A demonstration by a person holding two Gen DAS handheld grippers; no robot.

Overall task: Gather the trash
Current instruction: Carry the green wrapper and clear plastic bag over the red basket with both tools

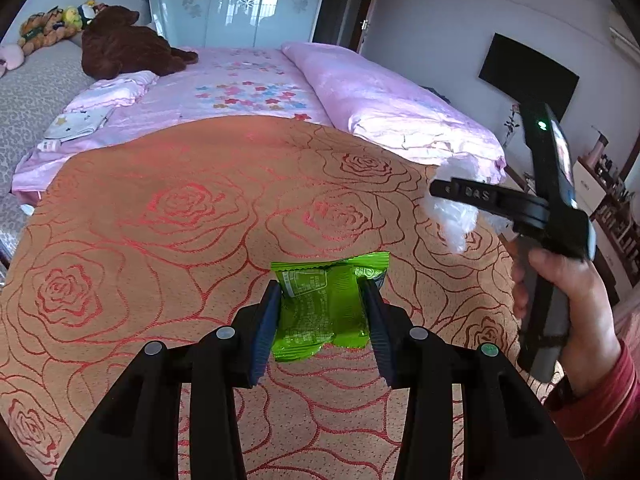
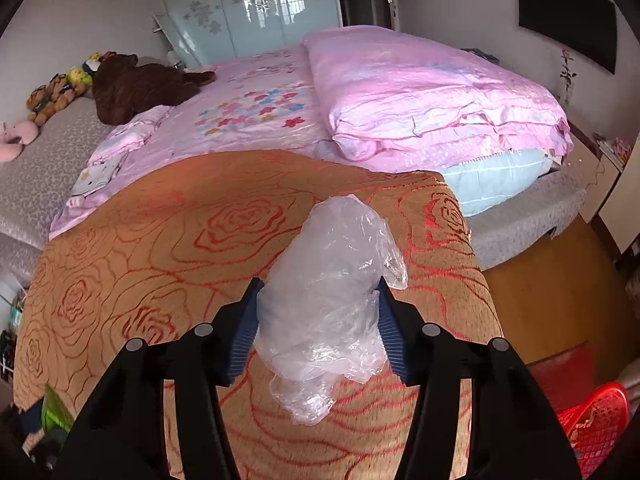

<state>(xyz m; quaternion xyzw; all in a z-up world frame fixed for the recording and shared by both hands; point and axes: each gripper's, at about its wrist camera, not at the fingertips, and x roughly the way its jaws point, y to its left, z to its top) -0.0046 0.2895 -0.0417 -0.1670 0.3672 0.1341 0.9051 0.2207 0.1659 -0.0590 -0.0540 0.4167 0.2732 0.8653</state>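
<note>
A crumpled green snack wrapper (image 1: 320,312) is pinched between the blue pads of my left gripper (image 1: 322,292), which is shut on it just above the orange rose-patterned cover (image 1: 160,240). In the right wrist view a crumpled clear plastic bag (image 2: 328,264) sits between the pads of my right gripper (image 2: 320,292), and both pads press into its sides. The left wrist view shows that right gripper (image 1: 444,200) side-on at the right, with the white-looking plastic bag (image 1: 456,222) bulging out of its fingers. A strip of green wrapper (image 2: 54,412) shows at the lower left edge of the right wrist view.
A person's hand (image 1: 560,292) in a red sleeve holds the right gripper's handle. A red mesh basket (image 2: 592,428) stands on the floor at the lower right. Beyond the cover lies a pink bed (image 2: 260,120) with a folded quilt (image 2: 432,92) and a brown teddy bear (image 2: 132,88).
</note>
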